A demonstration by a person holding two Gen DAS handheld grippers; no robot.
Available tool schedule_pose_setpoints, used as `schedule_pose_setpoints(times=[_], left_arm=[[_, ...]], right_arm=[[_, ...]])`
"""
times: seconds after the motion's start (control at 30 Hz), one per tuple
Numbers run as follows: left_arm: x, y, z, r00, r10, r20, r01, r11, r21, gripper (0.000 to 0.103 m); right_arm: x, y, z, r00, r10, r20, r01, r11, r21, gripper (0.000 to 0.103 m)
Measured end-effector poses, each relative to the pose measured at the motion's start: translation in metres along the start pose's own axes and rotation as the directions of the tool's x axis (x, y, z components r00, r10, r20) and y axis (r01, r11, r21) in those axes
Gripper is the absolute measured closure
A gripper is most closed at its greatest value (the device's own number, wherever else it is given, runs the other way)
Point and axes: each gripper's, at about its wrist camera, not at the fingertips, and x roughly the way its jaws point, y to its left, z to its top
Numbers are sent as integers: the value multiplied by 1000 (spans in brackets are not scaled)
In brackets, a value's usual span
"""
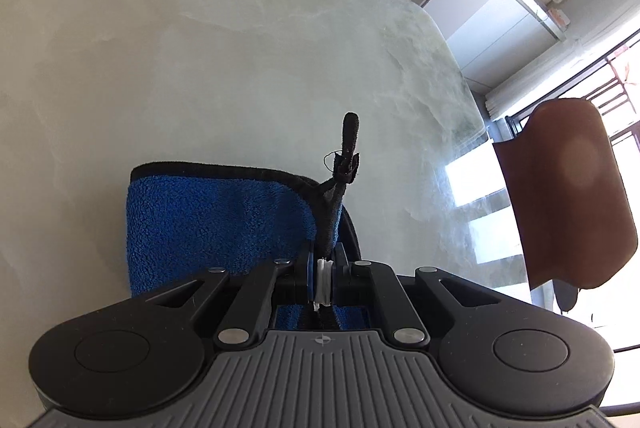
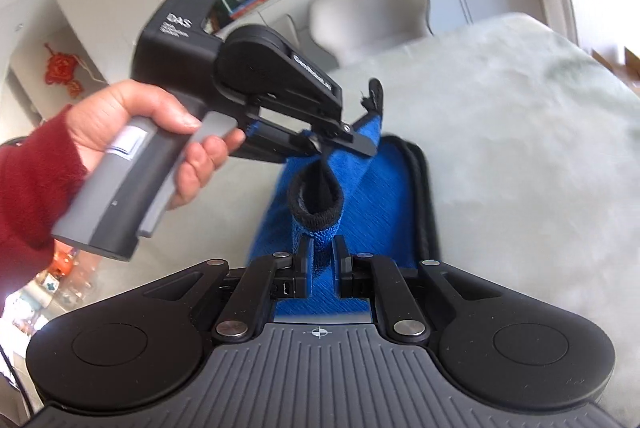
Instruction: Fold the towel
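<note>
- I am reading "DAS" in white on the black housing of the left gripper [image 2: 320,144] in the right wrist view; a second white word on its rounded arm is too blurred for me to make out.
- I am seeing the left hand [image 2: 160,132] wrapping the grey handle from the left, thumb on top, fingers curling underneath, with a red sleeve [image 2: 28,188] at the wrist.
- The left gripper is pointing down to the right — its fingers are pinching a black-hemmed corner of the towel [image 1: 216,220], pressed together on the cloth in the left wrist view.
- A black hanging loop [image 1: 350,136] is sticking upright above that pinched corner.
- The right gripper [image 2: 322,260] is pinching a rolled, black-edged fold of the towel between its fingers, which are standing close on either side of the cloth.
- The towel is blue and fluffy with black trim — partly lying on the pale marbled counter [image 1: 200,48], partly lifted between the two grippers.
- A brown chair back [image 1: 568,188] is standing beside the counter's right edge, and a pale chair [image 2: 368,8] is at its far side.
</note>
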Motion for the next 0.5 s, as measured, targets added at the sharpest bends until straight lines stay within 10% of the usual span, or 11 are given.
schedule_pose_setpoints(times=[0.27,0.5], left_arm=[[-14,-6,-5,1000,9,18,-11,997,82,76],[-62,-1,-22,979,33,203,-62,989,138,56]], right_arm=[[1,-12,-6,998,-30,-51,30,1000,-3,76],[-1,-11,4,998,-47,-43,45,998,-44,70]])
